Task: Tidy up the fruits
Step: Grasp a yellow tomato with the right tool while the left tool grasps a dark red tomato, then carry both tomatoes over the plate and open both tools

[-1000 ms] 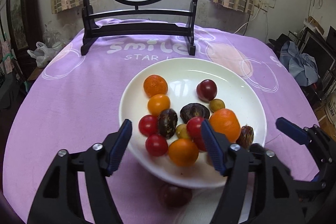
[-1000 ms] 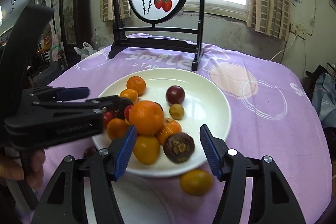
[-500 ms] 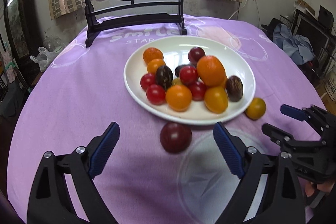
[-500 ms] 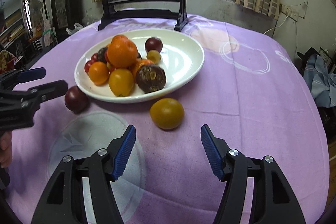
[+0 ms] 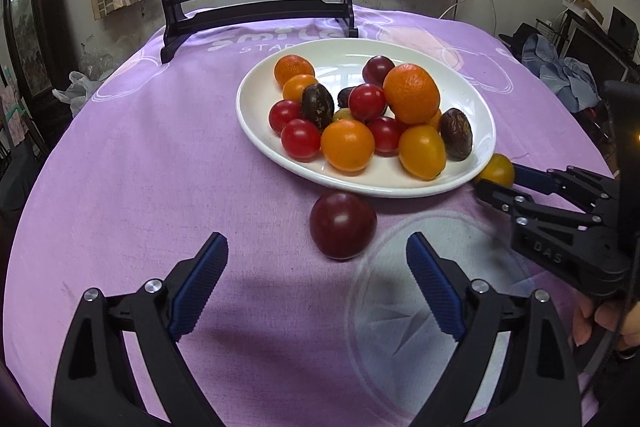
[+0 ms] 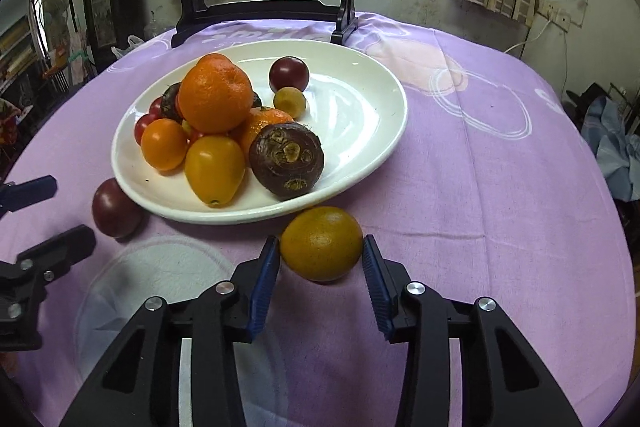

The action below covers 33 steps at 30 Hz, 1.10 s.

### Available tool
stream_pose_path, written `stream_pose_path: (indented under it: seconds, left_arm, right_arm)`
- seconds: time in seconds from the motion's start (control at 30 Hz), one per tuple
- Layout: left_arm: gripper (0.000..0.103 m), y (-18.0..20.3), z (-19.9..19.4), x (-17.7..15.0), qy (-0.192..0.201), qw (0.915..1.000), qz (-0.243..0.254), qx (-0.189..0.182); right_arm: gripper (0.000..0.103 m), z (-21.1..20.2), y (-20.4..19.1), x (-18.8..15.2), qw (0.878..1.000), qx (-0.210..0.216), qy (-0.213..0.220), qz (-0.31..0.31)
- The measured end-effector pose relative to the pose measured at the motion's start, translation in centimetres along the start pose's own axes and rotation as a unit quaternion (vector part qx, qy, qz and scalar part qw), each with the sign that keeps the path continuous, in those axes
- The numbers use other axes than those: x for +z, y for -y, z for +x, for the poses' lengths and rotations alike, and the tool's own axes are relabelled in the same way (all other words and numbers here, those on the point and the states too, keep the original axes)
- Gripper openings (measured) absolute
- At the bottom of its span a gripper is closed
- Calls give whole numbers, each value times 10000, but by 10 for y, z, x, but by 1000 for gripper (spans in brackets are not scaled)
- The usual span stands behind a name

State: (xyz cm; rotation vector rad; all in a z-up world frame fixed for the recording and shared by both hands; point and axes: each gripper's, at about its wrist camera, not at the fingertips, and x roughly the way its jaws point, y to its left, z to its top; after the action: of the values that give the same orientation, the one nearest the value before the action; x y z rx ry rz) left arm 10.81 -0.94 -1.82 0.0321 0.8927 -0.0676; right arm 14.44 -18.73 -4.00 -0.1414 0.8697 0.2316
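A white plate (image 5: 245, 115) (image 6: 356, 115) holds a heap of oranges, red and yellow tomatoes and dark fruits. A dark red plum (image 5: 343, 225) (image 6: 114, 209) lies on the purple cloth just in front of the plate. My left gripper (image 5: 316, 241) is open, and the plum sits just ahead of its fingertips. A yellow-orange fruit (image 6: 321, 243) (image 5: 497, 169) rests on the cloth by the plate's near rim. My right gripper (image 6: 321, 241) is closing on it, with a blue pad touching each side.
A clear round plate (image 5: 400, 331) (image 6: 132, 287) lies on the cloth under both grippers. A painted round screen on a black stand (image 5: 256, 7) (image 6: 264, 7) stands behind the white plate. A person's hand (image 5: 600, 315) holds the right gripper. Clothes (image 5: 568, 75) lie off the table's right.
Both grippers drew back from over the white plate and sank toward the cloth. The left one opened wider near the plum. The right one closed in around the yellow-orange fruit.
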Motion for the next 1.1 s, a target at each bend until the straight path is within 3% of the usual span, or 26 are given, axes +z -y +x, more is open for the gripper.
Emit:
stream_pose_path:
  seconds: [0.27,0.4,0.6,0.8,0.97,1.1]
  left_arm:
    - [84,6,18,2,-74,9999,66,81]
    - [70,6,34,6,-269,9996,2,42]
    - [39,12,45,8,-347,9992,113,-156]
    - [39,7,27,6,-406,9982,21,-444]
    - [39,8,-11,26,70,9979,172,-619]
    - [39,7,-17,52,354,9979,145,-520]
  right_arm:
    - [43,-37,8,-14,9989,343,242,203]
    - [43,-47,12,-21,9976,540,286,339]
    - [43,-49,11,-26,9967,670,266,377]
    - [43,-61,6,-25,9960,742,387,319]
    - [43,-81,0,-9,9946,774,684,124]
    - [42,-85,-6,16,9932,692,933,-46]
